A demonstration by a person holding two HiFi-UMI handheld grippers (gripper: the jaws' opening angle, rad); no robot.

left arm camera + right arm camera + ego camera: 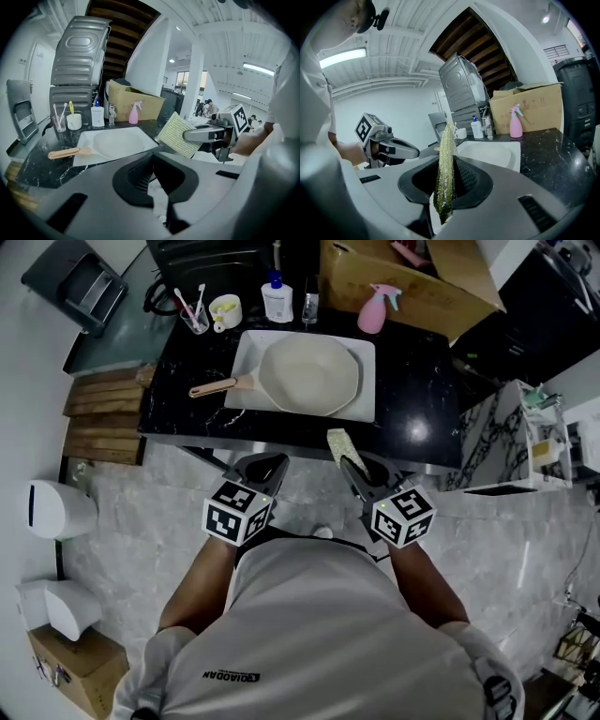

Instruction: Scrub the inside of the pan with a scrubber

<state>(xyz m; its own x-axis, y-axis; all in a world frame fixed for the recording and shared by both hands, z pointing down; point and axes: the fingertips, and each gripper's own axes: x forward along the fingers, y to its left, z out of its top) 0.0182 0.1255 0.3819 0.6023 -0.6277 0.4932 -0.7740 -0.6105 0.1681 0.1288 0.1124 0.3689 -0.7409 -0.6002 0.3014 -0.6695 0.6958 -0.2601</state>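
Observation:
A cream pan (309, 376) with a wooden handle (214, 387) lies in a white tray (246, 352) on the black counter (427, 418). Both grippers hang in front of the counter's near edge, short of the pan. My right gripper (349, 463) is shut on a yellow-green scrubber (338, 442), which stands edge-on between its jaws (446, 154). My left gripper (272, 465) is shut with nothing in it (154, 171). The left gripper view shows the scrubber (177, 133) in the right gripper (211, 135), with the pan (112, 143) beyond.
Along the counter's back stand a glass with toothbrushes (194, 313), a white cup (225, 310), a pump bottle (277, 298) and a pink spray bottle (375, 307). A cardboard box (422, 282) stands behind. Wooden steps (103, 413) are left; a marble-patterned rack (525, 437) is right.

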